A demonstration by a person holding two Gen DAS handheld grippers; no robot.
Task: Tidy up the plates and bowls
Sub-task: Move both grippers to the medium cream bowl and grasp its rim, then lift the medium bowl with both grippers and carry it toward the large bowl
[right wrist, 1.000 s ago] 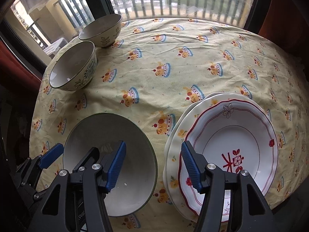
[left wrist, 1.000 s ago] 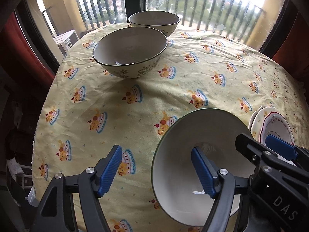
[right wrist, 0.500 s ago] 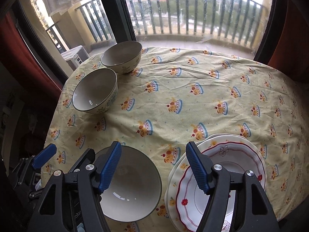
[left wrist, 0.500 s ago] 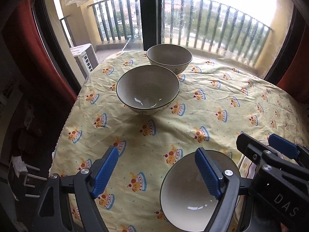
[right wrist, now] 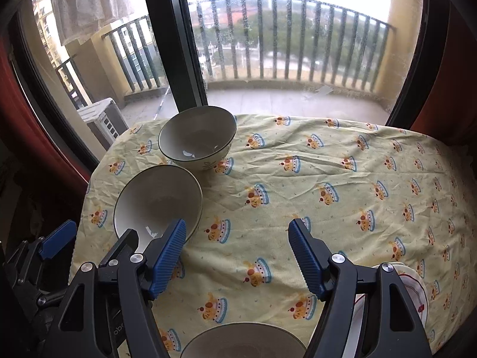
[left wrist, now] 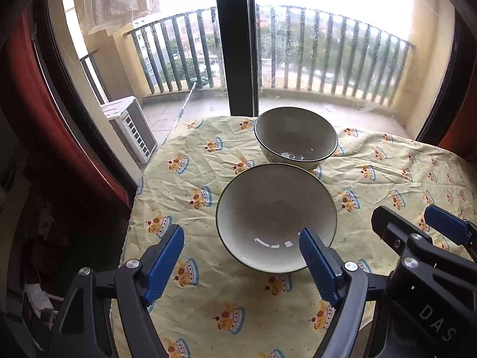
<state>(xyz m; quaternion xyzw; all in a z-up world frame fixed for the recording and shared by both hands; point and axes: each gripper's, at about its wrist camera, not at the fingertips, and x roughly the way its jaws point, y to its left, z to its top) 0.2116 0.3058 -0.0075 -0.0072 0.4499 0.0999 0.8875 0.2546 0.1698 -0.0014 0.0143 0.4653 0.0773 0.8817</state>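
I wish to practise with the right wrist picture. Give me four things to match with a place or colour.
Things:
1. plates
2. far bowl
3. cloth
4. near bowl

Place or colour:
a. yellow, cake print
b. next to the window
c. cut off at the bottom edge
d. red rim, lower right, mostly hidden

Pairs: 1-d, 2-b, 3-a, 4-c

yellow tablecloth [left wrist: 268,307], balcony railing [right wrist: 286,41], red curtain [left wrist: 26,89]
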